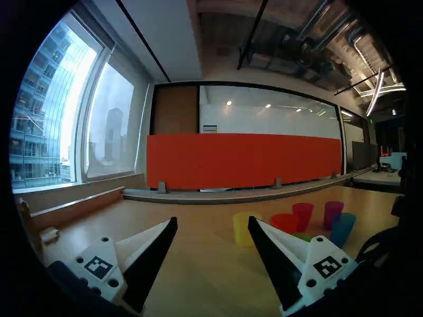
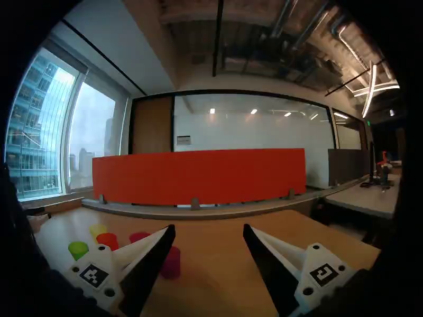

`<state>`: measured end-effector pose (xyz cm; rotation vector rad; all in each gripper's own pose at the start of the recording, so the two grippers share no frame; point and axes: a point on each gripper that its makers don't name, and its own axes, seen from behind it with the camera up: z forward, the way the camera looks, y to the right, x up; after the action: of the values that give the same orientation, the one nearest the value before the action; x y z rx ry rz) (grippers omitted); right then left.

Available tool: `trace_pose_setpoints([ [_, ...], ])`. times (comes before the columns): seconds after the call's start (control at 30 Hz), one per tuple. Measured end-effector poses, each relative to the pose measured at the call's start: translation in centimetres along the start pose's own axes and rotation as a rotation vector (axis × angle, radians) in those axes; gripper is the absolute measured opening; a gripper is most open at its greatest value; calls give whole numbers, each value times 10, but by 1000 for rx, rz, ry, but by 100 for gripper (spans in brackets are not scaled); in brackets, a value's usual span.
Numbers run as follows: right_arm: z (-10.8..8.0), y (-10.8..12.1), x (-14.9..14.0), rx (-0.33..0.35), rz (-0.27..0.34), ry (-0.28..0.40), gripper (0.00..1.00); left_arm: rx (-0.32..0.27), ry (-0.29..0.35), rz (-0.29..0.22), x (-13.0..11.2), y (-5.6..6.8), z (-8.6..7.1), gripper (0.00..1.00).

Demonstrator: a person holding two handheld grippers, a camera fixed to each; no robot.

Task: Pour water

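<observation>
My left hand-held gripper (image 1: 211, 219) gapes, grasping nothing; the cups (image 1: 303, 211) cluster on the desk (image 1: 211, 274) ahead at 1 o'clock, its finger (image 1: 275, 253) hiding part of them. My right hand-held gripper (image 2: 208, 227) gapes empty too, cups ahead at 10 o'clock. An orange screen (image 1: 243, 160) stands at 12; the wall sign (image 1: 209, 128) above is too small to read

Yellow cup (image 1: 246, 228), red cup (image 1: 284, 223), purple cup (image 1: 333, 213), blue cup (image 1: 342, 228), upright, clustered on wooden tabletop (image 1: 211, 274).

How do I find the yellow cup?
Start at the long orange panel, then drop to the wooden table in front of it. Plastic cups cluster there. In the left gripper view the yellow cup stands leftmost, the only yellow one.
</observation>
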<state>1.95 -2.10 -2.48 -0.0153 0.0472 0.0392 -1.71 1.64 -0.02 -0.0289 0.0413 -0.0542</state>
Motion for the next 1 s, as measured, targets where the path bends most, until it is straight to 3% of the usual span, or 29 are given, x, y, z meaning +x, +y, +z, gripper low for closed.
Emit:
trace_pose_setpoints([
  [0.6, 3, 0, 6, -4, -12, 3, 99, 7, -20, -10, -17, -7, 0, 100],
  [1.0, 3, -2, 8, -1, -16, 6, 99, 3, -45, -5, -22, -5, 4, 100],
])
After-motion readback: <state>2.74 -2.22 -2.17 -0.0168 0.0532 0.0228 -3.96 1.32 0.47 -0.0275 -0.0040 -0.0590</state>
